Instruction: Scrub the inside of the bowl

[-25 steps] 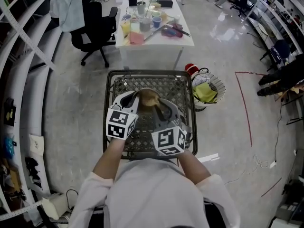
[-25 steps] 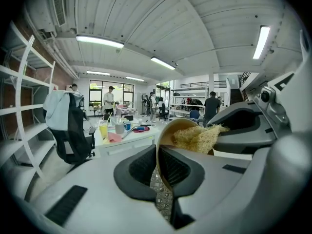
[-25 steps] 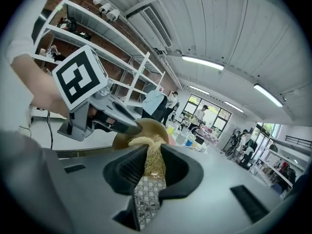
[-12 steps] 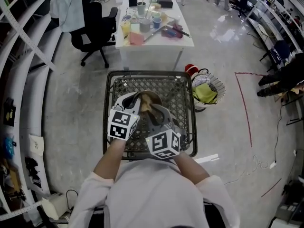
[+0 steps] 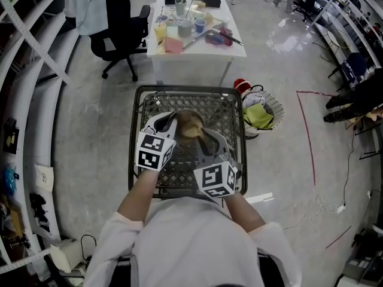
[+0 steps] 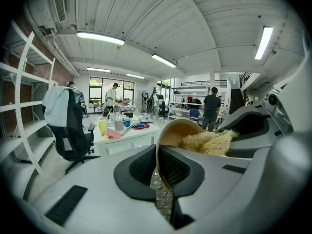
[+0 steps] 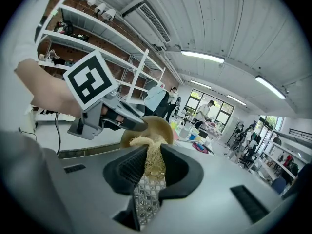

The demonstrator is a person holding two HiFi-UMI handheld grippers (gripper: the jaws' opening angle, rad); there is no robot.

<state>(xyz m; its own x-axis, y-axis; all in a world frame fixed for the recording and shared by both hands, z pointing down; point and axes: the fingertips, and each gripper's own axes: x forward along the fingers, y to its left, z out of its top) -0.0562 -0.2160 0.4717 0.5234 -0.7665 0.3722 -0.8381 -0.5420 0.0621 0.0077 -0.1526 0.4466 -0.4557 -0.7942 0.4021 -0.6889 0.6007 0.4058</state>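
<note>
Head view: tan bowl (image 5: 190,124) is held above the wire-mesh worktop (image 5: 224,109), between the left tongs (image 5: 172,121) and the right tongs (image 5: 202,135).
Left gripper view: left tongs are clamped together on the bowl's rim. The bowl is tipped on its side, with a straw-coloured scrubber (image 6: 209,141) inside it.
Right gripper view: right tongs are closed on the scrubber, and its far end reaches into the bowl's mouth.

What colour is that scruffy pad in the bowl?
Pale straw yellow: a fibrous scrubbing pad, clearest in the right gripper view.
</note>
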